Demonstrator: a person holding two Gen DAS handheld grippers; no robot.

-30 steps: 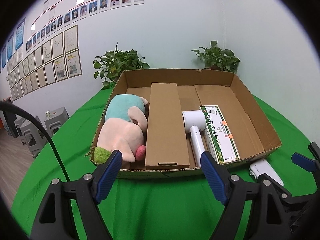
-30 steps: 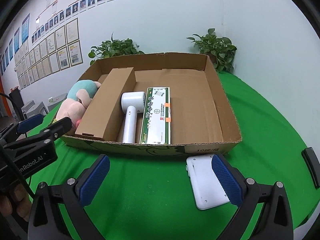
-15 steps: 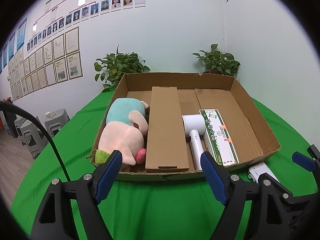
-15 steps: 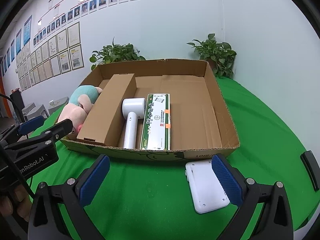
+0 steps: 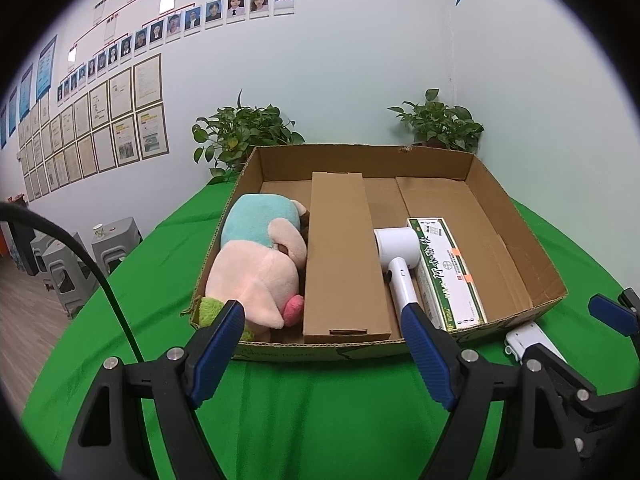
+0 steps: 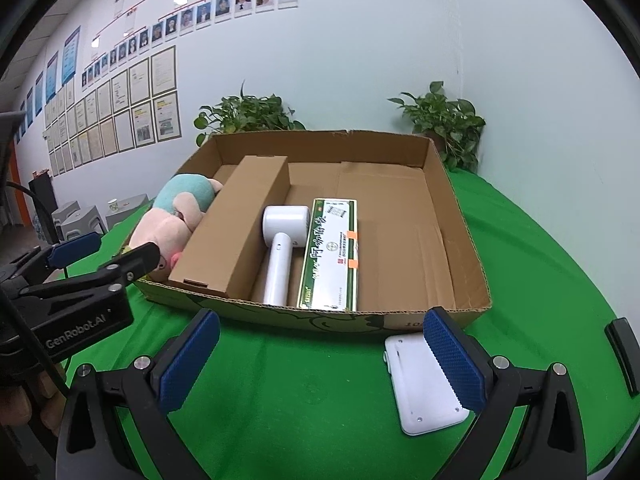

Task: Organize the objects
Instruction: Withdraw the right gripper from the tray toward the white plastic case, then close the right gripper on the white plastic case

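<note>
An open cardboard tray box (image 5: pixel 360 350) (image 6: pixel 440 168) sits on the green table. Inside lie a plush toy (image 5: pixel 256 272) (image 6: pixel 176 216), a long brown carton (image 5: pixel 344 256) (image 6: pixel 236 224), a white hair dryer (image 5: pixel 398 256) (image 6: pixel 282 248) and a green-and-white box (image 5: pixel 446 268) (image 6: pixel 332 256). A flat white device (image 6: pixel 420 384) (image 5: pixel 532 340) lies on the cloth in front of the box's right corner. My left gripper (image 5: pixel 324 344) is open and empty before the box. My right gripper (image 6: pixel 316 360) is open and empty, its right finger (image 6: pixel 450 360) over the white device.
Two potted plants (image 5: pixel 244 132) (image 5: pixel 440 128) stand behind the box against the wall. Grey stools (image 5: pixel 76 256) stand on the floor at left. A black object (image 6: pixel 624 356) lies at the table's right edge. The left gripper shows in the right wrist view (image 6: pixel 100 256).
Both grippers have drawn back and risen slightly, so the box looks smaller and lower. Both stay open and empty. Nothing in the box has moved.
</note>
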